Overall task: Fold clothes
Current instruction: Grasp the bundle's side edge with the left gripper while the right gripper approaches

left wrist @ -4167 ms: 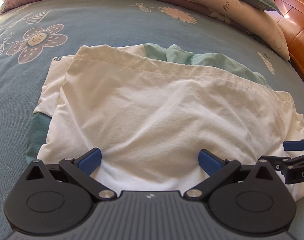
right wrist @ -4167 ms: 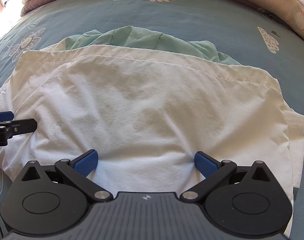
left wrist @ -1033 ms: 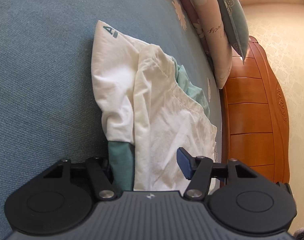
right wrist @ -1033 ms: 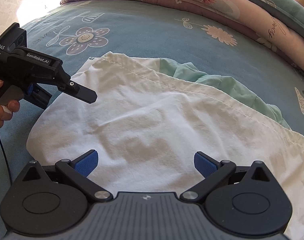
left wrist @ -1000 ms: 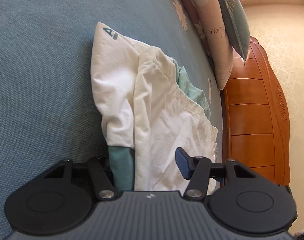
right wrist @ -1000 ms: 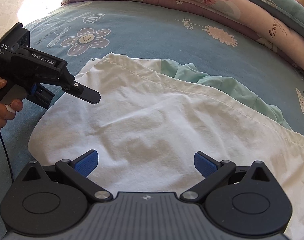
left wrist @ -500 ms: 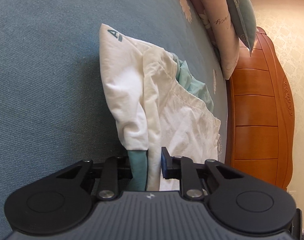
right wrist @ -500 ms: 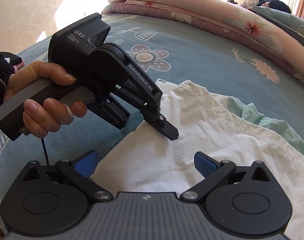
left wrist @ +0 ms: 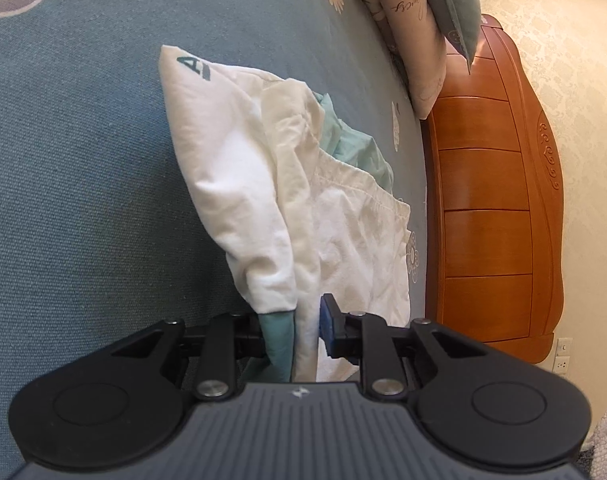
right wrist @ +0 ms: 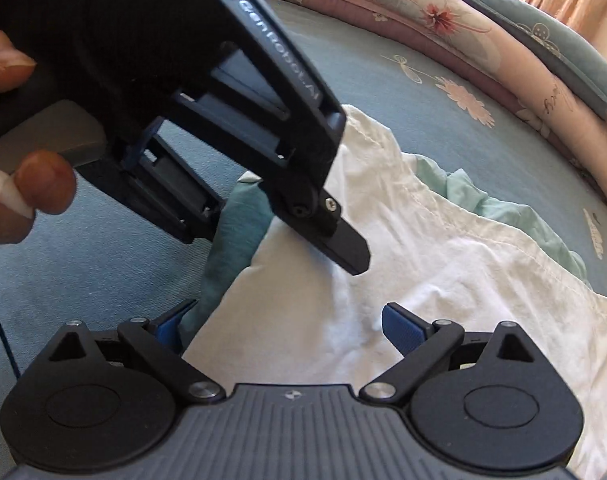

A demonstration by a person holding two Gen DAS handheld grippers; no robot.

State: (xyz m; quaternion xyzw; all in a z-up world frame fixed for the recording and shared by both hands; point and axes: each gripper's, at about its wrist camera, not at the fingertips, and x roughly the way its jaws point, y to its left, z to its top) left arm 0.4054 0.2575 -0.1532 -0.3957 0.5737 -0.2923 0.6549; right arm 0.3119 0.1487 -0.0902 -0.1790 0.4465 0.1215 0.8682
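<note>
Left gripper [left wrist: 293, 330] — pinching shirt [left wrist: 239, 184] edge

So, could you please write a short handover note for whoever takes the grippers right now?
Left gripper: jaws shut on the teal-trimmed edge of the white shirt.
Right gripper: jaws open, straddling the shirt's near corner, gripping nothing.
The shirt lies on the blue bedspread, one hemmed layer already folded over.
Left: close the right jaws and make the next fold.

Bright daylight throughout, strong fisheye bending at edges, near housing slightly blurred
</note>
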